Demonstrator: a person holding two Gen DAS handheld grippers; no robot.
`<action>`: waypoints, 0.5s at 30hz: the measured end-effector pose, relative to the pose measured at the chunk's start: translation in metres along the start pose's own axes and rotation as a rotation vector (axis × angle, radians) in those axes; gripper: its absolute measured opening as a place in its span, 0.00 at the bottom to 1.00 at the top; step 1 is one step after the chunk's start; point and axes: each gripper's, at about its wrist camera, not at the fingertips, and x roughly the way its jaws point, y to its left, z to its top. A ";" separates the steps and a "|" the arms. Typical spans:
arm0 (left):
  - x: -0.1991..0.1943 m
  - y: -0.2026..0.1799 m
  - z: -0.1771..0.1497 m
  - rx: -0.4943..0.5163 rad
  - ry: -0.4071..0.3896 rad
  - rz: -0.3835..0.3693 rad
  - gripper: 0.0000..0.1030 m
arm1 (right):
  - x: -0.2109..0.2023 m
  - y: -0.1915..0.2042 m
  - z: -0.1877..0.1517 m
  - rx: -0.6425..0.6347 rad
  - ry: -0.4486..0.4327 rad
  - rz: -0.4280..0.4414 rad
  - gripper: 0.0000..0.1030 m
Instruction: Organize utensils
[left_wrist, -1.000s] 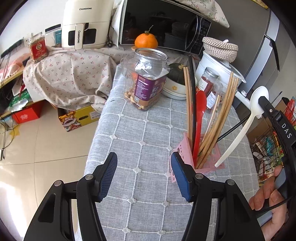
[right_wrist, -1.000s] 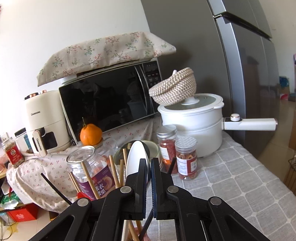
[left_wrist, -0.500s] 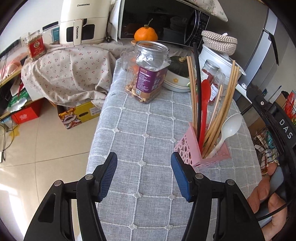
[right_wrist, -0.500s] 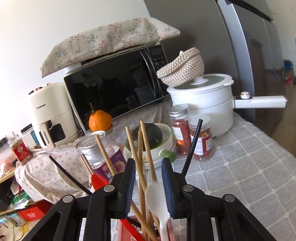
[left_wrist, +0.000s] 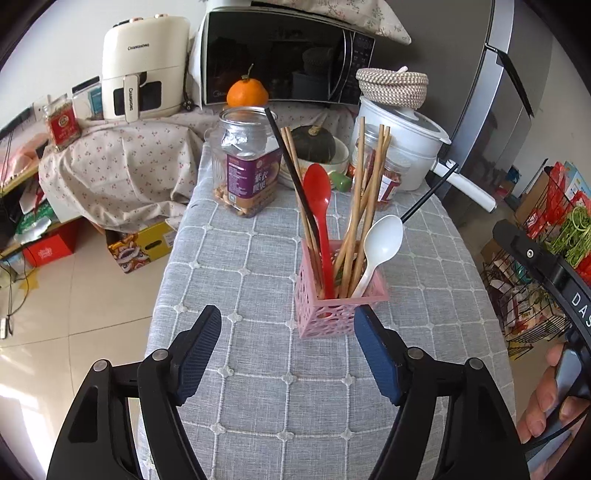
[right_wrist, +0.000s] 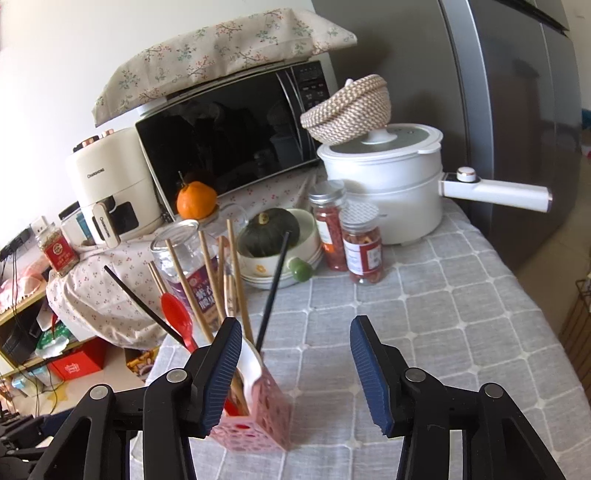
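- Bare cloth (left_wrist: 258, 373) lies between the left gripper (left_wrist: 288, 345) and the holder (left_wrist: 334, 312), and on both sides of the holder
- Chopsticks (left_wrist: 360, 206) and spoons fan out above the holder, blocking any straight drop into it
- Jar (left_wrist: 248, 162), bowl (right_wrist: 295, 254), bottles (right_wrist: 364, 243) and pot (right_wrist: 391, 184) crowd the far end
- Right gripper (right_wrist: 295, 373) has open cloth ahead, with the holder touching its left finger

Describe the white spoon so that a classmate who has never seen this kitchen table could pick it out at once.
Find the grey checked tablecloth in front of the microwave; a pink perforated holder stands on it, full of utensils. The white spoon leans out of its right side, bowl up. Its neighbours are a red spoon, wooden chopsticks and black chopsticks; it alone is white.
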 end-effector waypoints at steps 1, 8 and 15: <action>-0.005 -0.004 -0.001 0.001 -0.010 0.004 0.79 | -0.005 -0.005 -0.001 0.000 0.015 -0.009 0.60; -0.033 -0.035 -0.014 0.046 -0.077 0.069 0.88 | -0.036 -0.031 -0.012 -0.036 0.114 -0.072 0.78; -0.040 -0.060 -0.024 0.096 -0.085 0.066 0.92 | -0.057 -0.040 -0.025 -0.118 0.166 -0.113 0.90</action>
